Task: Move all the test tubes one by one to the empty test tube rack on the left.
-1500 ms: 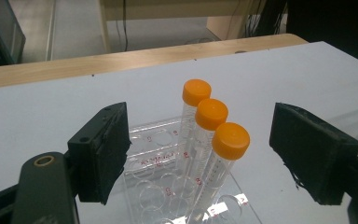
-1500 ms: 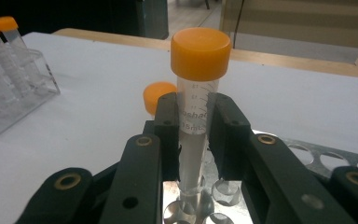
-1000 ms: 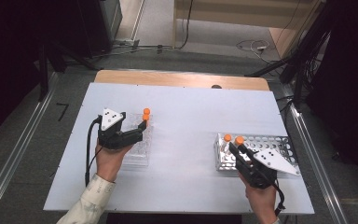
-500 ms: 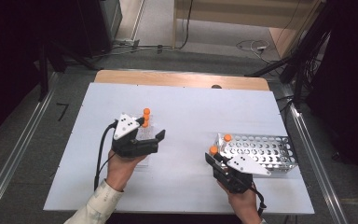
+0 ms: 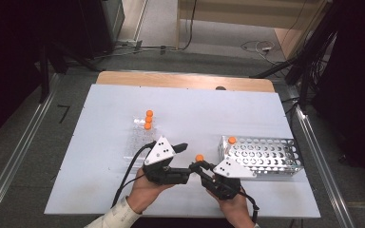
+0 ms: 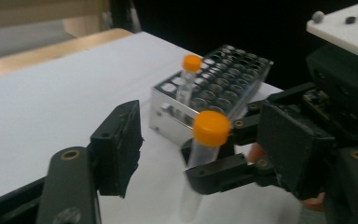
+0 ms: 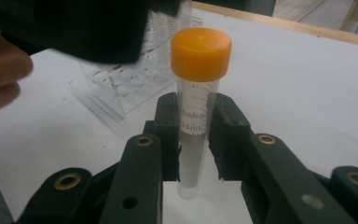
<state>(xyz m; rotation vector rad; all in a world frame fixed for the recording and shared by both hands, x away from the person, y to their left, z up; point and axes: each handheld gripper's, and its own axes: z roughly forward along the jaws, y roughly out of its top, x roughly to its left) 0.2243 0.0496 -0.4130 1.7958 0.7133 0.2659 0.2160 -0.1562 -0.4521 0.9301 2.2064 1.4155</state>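
An orange-capped clear tube (image 7: 198, 112) stands upright in my right gripper (image 7: 193, 126), which is shut on its body below the cap. In the high view that tube (image 5: 199, 158) is over the table's front middle, with my right gripper (image 5: 201, 167) just under it. My left gripper (image 5: 188, 161) points right at it. Its jaws have just been closing and stand either side of the tube (image 6: 209, 130), pads not touching, so my left gripper (image 6: 203, 140) is open. A metal rack (image 5: 266, 154) holds one capped tube (image 5: 231, 140).
A clear plastic rack (image 5: 140, 140) left of centre holds two orange-capped tubes (image 5: 148, 119). The person's hands come in at the front edge (image 5: 185, 211). Bare white tabletop (image 5: 204, 109) lies beyond both racks.
The left hand has moved right, away from the clear rack. The right hand has carried a tube left from the metal rack. The two grippers have met at the front middle.
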